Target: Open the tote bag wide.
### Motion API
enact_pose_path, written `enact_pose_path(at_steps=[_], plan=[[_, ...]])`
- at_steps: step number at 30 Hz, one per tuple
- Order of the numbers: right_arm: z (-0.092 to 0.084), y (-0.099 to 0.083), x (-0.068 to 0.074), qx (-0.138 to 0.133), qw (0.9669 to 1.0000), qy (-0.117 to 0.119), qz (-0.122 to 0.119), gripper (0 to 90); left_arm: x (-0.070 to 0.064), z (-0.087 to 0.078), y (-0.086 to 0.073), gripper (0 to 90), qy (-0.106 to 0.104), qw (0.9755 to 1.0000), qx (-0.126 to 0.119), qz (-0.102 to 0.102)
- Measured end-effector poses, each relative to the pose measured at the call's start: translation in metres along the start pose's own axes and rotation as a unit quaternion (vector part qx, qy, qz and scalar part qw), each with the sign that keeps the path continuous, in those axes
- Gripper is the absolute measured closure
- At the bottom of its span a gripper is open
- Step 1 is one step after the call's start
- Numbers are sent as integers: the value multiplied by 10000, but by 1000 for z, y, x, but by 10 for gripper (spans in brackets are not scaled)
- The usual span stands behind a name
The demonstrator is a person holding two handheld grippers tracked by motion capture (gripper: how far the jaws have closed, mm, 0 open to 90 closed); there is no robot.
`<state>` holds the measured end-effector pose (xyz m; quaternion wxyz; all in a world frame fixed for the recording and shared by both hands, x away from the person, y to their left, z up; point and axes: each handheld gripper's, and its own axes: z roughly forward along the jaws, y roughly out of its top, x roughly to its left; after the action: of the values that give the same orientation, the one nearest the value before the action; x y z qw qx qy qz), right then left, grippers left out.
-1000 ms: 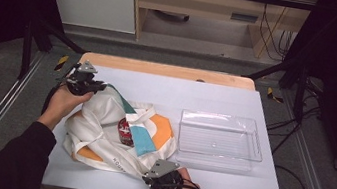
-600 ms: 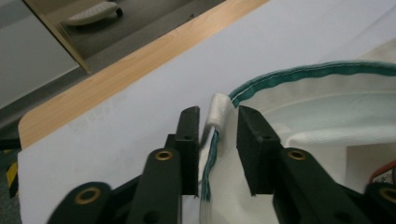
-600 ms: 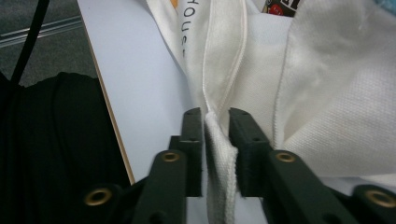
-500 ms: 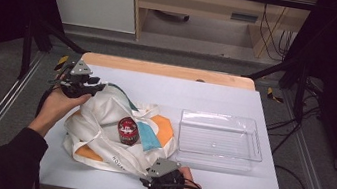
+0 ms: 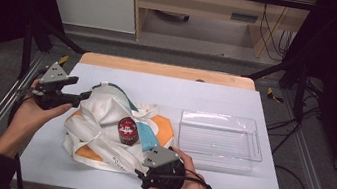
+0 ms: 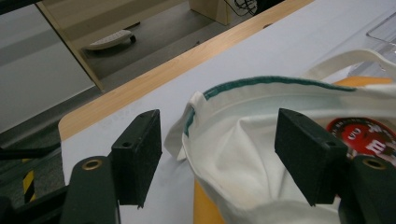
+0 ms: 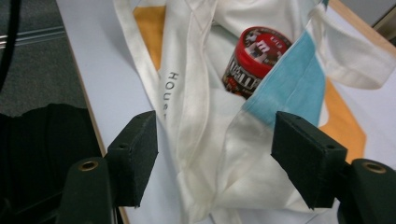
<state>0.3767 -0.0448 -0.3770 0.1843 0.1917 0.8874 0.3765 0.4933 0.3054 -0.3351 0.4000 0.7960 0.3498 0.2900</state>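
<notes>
The left tongs (image 5: 86,96) sit at the far left edge of the bag (image 5: 105,130). Their jaws stand wide and have just been opening. In the left gripper view the bag's green-trimmed rim (image 6: 261,81) lies between the jaws, but the pads do not press on it. The right tongs (image 5: 140,172) are at the near edge of the bag. Their jaws are wide too and have just been opening. Bag cloth lies in front of them, and nothing is pinched.

The bag is a floppy white cloth one with orange and blue parts. It lies on the table (image 5: 236,102) between the two tongs. A red can (image 5: 127,130) peeks out of the bag's mouth, just past the right tongs and a bit to their right. A clear tray (image 5: 220,141) sits past the right tongs, on their right side, close to the bag.

It looks like the person has let go of the bag and will go for the can next.

To do this well, one pair of tongs should stay wide and come down around the sides of the can. They should grab the can itself, not the loose cloth. The can is round and smooth, so a grip near its middle is best. The other tongs could hold the bag's rim so the bag does not come along. The lift should be slow, because the handle (image 7: 355,65) could catch.
</notes>
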Motion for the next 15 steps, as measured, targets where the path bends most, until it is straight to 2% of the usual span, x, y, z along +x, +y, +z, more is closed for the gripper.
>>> enact_pose_path(at_steps=[2, 3, 4, 5, 8, 9, 10, 11, 12, 13, 15], plan=[[0, 7, -5, 68, 10000, 26, -24, 371, -3, -4, -2, 315, 9, 10000, 15, 41], [0, 10, -7, 71, 10000, 5, -3, 377, -10, -13, -6, 315, -5, 10000, -4, 71], [0, 13, -10, 63, 10000, -1, -9, 397, -10, -13, -6, 315, -5, 10000, -4, 71], [0, 13, -10, 63, 10000, -1, -9, 397, -15, -18, -8, 315, 3, 10000, -38, 83], [1, 23, -19, -16, 10000, -33, -27, 473, -27, -30, -15, 322, -4, 9999, -43, 139], [1, 23, -19, -16, 10000, -33, -27, 473, -27, -30, -15, 323, -4, 9999, -43, 139], [2, 28, -26, -17, 10000, -88, -28, 534, -31, -32, -18, 324, -31, 9999, -53, 133], [2, 28, -26, -17, 10000, -88, -28, 534, -35, -33, -20, 324, -74, 9999, -60, 114], [3, 32, -31, -19, 9999, -143, -45, 562, -40, -33, -23, 326, -119, 9998, -5, 177], [3, 34, -34, -13, 9999, -143, -55, 628, -48, -32, -29, 333, -161, 9996, 47, 235], [5, 40, -39, 11, 9998, -182, -68, 655, -52, -31, -32, 339, -186, 9994, 94, 261]])
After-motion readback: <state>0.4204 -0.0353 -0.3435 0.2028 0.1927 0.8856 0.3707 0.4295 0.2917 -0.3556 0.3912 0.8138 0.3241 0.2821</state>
